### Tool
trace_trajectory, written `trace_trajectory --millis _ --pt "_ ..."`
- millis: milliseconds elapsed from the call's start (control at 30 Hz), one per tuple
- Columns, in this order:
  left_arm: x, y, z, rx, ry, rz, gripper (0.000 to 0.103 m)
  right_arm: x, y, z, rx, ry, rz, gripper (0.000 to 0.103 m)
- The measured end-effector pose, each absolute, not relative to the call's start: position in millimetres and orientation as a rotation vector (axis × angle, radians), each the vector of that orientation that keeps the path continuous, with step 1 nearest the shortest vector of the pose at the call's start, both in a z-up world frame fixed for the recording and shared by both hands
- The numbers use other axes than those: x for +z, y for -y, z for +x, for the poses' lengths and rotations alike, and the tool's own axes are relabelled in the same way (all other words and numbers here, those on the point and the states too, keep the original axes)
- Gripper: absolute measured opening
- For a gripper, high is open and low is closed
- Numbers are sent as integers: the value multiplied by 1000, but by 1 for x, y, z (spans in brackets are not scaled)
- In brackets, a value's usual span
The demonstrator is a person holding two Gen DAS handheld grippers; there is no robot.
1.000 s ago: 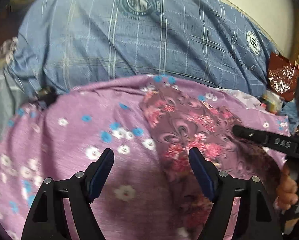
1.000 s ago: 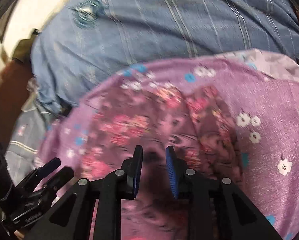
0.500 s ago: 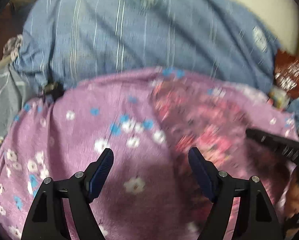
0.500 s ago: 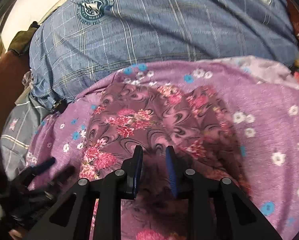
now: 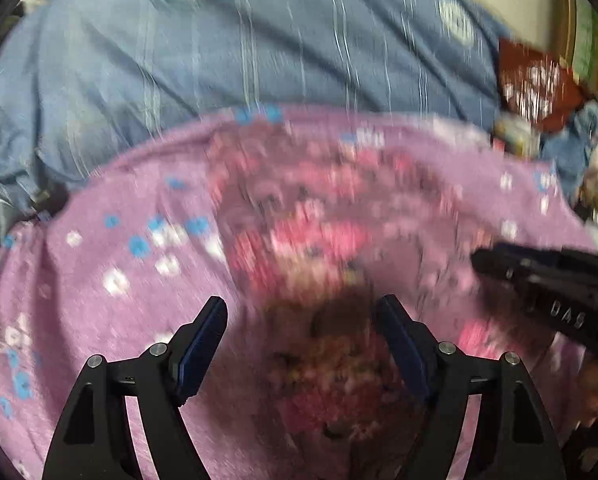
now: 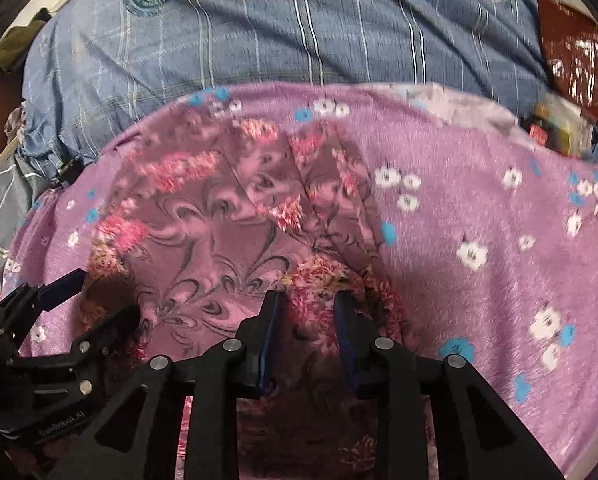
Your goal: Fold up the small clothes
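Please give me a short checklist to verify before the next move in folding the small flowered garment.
1. Left claw open wide, nothing between pads: ok.
2. Right claw jaws opening; grip on cloth: cannot tell.
3. Dark flowered garment flat: not ok, a crease runs down it.
4. Garment lies fully on the purple blanket: ok.
5. Garment edges located: cannot tell, near edge hidden by the claws.
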State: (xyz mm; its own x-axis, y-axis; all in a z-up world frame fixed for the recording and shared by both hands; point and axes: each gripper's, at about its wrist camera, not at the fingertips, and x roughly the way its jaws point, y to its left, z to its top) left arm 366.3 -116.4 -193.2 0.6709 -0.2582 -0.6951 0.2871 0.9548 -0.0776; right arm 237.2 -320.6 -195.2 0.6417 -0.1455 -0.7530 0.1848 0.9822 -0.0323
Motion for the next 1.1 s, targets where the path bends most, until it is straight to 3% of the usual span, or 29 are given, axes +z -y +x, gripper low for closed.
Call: trace_trajectory --millis 167,333,900,1100 --pt "-170 107 337 -253 -613 21 78 -176 315 234 -255 -748 22 30" --pt "-166 101 323 -216 -570 4 78 -166 308 236 -310 -710 -7 38" --pt "-177 105 342 -192 -598 5 79 -166 299 240 -342 -688 -76 39" --pt "-201 117 364 -156 -726 49 79 -181 306 251 -351 -763 -65 39"
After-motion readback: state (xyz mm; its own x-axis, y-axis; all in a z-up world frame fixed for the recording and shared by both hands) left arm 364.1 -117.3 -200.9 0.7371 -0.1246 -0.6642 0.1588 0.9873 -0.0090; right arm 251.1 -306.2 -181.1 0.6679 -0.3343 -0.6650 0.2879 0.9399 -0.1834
